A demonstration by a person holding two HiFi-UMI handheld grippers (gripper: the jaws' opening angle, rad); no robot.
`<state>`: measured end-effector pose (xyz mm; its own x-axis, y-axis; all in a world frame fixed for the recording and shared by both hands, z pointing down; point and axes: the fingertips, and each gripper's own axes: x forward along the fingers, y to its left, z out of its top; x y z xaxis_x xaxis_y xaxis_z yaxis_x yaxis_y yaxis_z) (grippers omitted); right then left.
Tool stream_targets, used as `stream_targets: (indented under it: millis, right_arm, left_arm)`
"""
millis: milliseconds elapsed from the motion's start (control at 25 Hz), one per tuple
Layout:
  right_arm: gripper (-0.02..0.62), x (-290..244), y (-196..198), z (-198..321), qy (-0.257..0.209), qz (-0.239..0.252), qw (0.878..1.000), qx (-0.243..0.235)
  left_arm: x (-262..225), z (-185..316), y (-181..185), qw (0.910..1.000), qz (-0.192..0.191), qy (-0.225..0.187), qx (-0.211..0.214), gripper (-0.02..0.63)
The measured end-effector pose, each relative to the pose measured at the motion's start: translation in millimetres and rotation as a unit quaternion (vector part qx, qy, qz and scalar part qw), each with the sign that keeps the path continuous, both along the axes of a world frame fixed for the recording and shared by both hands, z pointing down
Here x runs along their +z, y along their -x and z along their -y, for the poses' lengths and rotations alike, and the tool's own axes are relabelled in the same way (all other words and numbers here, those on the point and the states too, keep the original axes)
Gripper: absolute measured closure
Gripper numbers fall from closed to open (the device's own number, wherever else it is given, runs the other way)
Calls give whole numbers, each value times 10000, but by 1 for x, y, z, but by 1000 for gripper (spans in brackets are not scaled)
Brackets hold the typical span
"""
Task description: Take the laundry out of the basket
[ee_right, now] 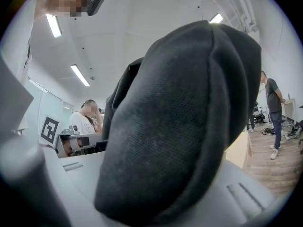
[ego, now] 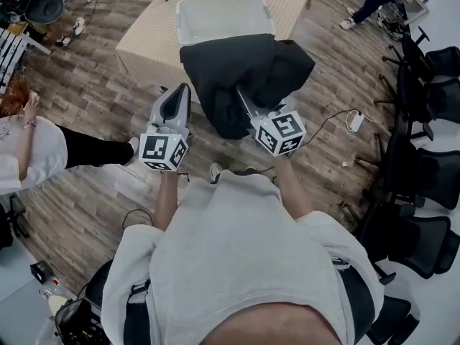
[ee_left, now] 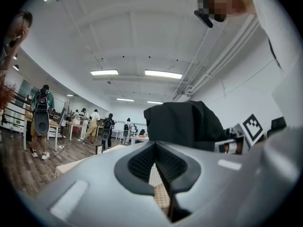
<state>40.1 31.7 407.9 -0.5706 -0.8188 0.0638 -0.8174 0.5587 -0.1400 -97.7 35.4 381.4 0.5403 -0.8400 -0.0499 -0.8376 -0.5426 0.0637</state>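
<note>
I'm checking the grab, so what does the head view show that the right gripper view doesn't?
Head view only: the white basket and the black office chairs. Right gripper view only: the ceiling lights and the fabric's weave up close. Both: the black garment clamped in the right tongs.
</note>
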Motion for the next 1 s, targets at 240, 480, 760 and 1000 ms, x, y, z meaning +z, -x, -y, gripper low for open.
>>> stream_targets:
  millis: [240, 480, 760, 1000]
  right_arm:
    - [491, 5, -18, -14, 21, 11, 10000, -46]
    - [492, 5, -43, -27, 43, 58, 9999, -71]
    - [492, 4, -57, -36, 8, 61, 9999, -118]
    - [492, 1, -63, -38, -27, 46, 9999, -153]
  left_arm:
    - [3, -15, -22, 10000, 46, 17, -39, 595]
    - [4, -35, -49, 9999, 91, 53, -41, 595]
    - [6, -52, -61, 9999, 88, 56, -130, 595]
    - [5, -56, -66, 9998, 85, 45, -187, 595]
